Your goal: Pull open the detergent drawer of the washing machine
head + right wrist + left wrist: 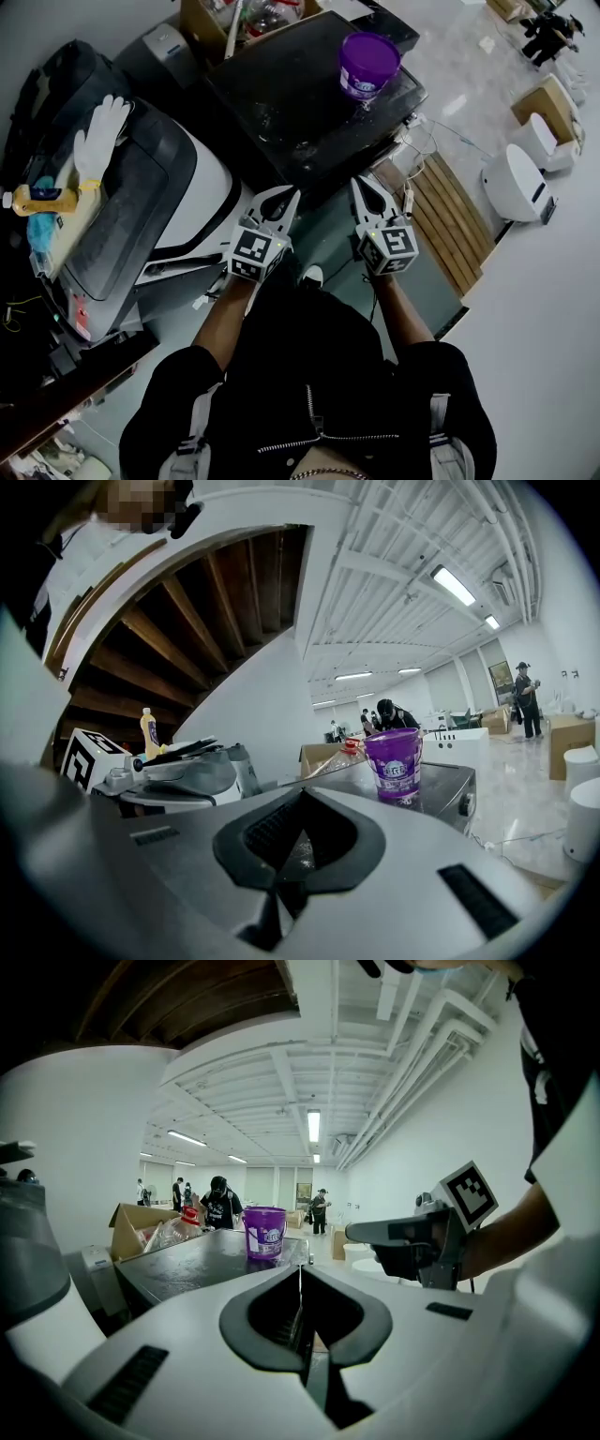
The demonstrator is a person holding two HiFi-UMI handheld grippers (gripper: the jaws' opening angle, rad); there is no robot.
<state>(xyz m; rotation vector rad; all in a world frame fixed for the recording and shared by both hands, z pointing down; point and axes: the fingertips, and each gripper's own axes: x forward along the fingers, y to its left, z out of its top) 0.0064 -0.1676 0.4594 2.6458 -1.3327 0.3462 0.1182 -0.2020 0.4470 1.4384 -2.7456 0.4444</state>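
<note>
The washing machine [300, 103], dark-topped, stands just ahead of both pairs of fingers. Its detergent drawer cannot be picked out (no view shows the front panel plainly). The left gripper [291, 197] and right gripper [360, 185] are held side by side on outstretched forearms, pointing nearly level toward its near edge, each with fingers pressed together on nothing. A purple bucket [368, 64] stands on the top beyond the right fingers. A slatted wooden pallet [455, 220] lies to their right. A white glove [98, 141] rests well left of the left fingers.

No legible txt; purple bucket [368, 64] label too small to read.
</note>
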